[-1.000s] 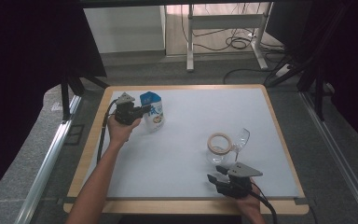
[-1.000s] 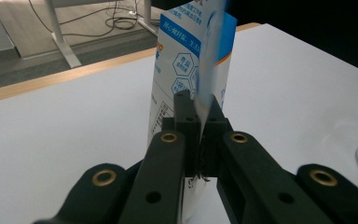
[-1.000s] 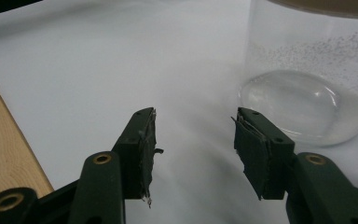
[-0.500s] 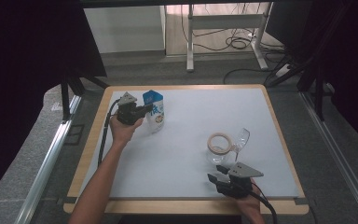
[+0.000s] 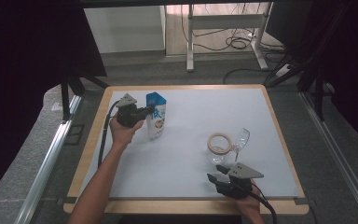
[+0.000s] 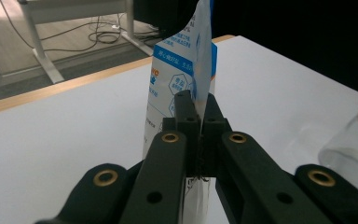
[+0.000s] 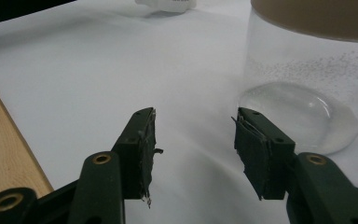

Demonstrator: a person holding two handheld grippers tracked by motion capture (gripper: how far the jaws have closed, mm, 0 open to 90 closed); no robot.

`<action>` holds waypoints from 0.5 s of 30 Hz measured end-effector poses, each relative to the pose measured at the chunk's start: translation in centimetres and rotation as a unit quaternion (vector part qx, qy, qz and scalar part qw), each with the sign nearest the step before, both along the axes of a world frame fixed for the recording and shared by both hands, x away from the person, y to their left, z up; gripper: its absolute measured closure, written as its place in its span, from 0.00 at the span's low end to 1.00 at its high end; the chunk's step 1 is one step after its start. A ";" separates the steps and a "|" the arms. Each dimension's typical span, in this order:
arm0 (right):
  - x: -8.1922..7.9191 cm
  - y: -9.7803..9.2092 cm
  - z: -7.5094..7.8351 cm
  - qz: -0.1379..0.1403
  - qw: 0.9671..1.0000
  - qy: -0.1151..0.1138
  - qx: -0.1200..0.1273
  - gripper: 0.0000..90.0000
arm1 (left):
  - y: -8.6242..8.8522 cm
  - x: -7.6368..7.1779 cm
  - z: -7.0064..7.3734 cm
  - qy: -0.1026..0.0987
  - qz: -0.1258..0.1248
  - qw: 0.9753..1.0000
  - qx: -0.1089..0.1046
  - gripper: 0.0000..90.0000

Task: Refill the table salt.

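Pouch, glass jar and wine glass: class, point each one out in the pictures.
pouch (image 5: 157,122), high view, on its printed front.
glass jar (image 5: 218,148), high view, on its clear wall under the tan rim.
wine glass (image 5: 243,137), high view, on its bowl.

Two handheld black tools, one per hand, each topped by a grey three-cornered plate. The left tool (image 5: 145,111) trails a black cable that loops back along the person's bare forearm (no sleeve in sight); the right tool (image 5: 217,172) has its own black cable running off toward the bottom edge. Seen close in the gripper views, the left tool (image 6: 198,103) and right tool (image 7: 193,128) share the same build: matte black linkage arms with brass-coloured rivets and small round holes, ending in flat black pads whose facings look worn and frayed at the edges.
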State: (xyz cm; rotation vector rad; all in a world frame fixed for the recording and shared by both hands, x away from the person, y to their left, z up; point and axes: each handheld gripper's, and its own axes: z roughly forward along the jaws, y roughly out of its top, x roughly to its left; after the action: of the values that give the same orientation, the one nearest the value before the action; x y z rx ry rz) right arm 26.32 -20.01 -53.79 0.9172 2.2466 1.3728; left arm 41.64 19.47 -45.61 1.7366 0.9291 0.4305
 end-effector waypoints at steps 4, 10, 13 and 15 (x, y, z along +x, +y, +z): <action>0.0 0.1 0.0 0.000 1.000 0.001 -0.001 0.54 | 0.1 -0.4 0.5 -0.005 -0.006 1.000 -0.008 1.00; -0.1 0.3 0.0 0.002 1.000 -0.002 0.000 0.54 | 0.3 -1.4 1.2 -0.008 -0.017 1.000 -0.019 1.00; -0.2 0.5 0.0 0.002 1.000 -0.006 0.001 0.54 | 0.2 -1.7 1.4 -0.011 -0.022 1.000 -0.018 1.00; -0.2 0.7 0.1 0.003 1.000 -0.007 0.001 0.54 | 0.2 -1.9 1.5 -0.011 -0.024 0.999 -0.018 1.00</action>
State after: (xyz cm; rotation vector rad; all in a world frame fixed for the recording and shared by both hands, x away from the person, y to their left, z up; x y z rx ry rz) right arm 26.09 -19.34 -53.71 0.9000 2.2407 1.3794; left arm 39.73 19.64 -44.12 1.7147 0.8728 0.3974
